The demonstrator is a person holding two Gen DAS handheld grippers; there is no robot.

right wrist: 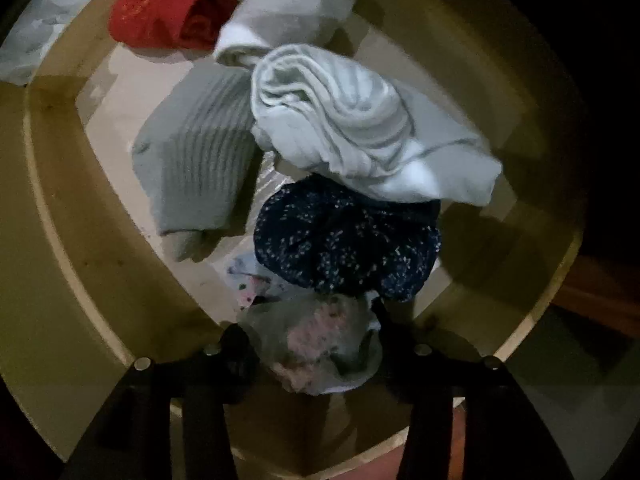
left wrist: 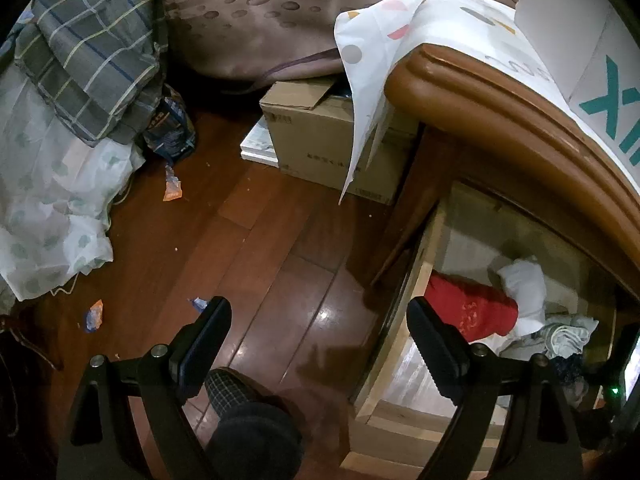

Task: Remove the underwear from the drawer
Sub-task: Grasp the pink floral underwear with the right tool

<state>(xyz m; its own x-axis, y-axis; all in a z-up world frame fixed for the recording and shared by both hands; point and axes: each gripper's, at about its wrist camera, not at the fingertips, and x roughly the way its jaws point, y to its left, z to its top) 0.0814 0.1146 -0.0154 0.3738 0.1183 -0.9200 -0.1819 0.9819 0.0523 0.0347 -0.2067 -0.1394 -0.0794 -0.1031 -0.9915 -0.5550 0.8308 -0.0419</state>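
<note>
The pale wooden drawer (right wrist: 56, 208) holds rolled red (right wrist: 168, 12), white (right wrist: 288, 8), striped grey (right wrist: 196, 168) and speckled navy underwear (right wrist: 344, 240); the right tongs (right wrist: 316, 356) straddle a pale floral bundle (right wrist: 320, 352), grip uncertain, while the left tongs (left wrist: 320, 344) gape empty.

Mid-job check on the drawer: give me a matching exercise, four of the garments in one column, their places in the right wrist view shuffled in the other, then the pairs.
Things:
1. red roll
2. grey ribbed fold
3. navy speckled bundle
4. pale pink-patterned piece

Places:
A. between the right gripper fingers
B. top left corner of the drawer
C. centre, just above the gripper
D. left of centre, lying flat

Pairs: 1-B, 2-D, 3-C, 4-A
</note>
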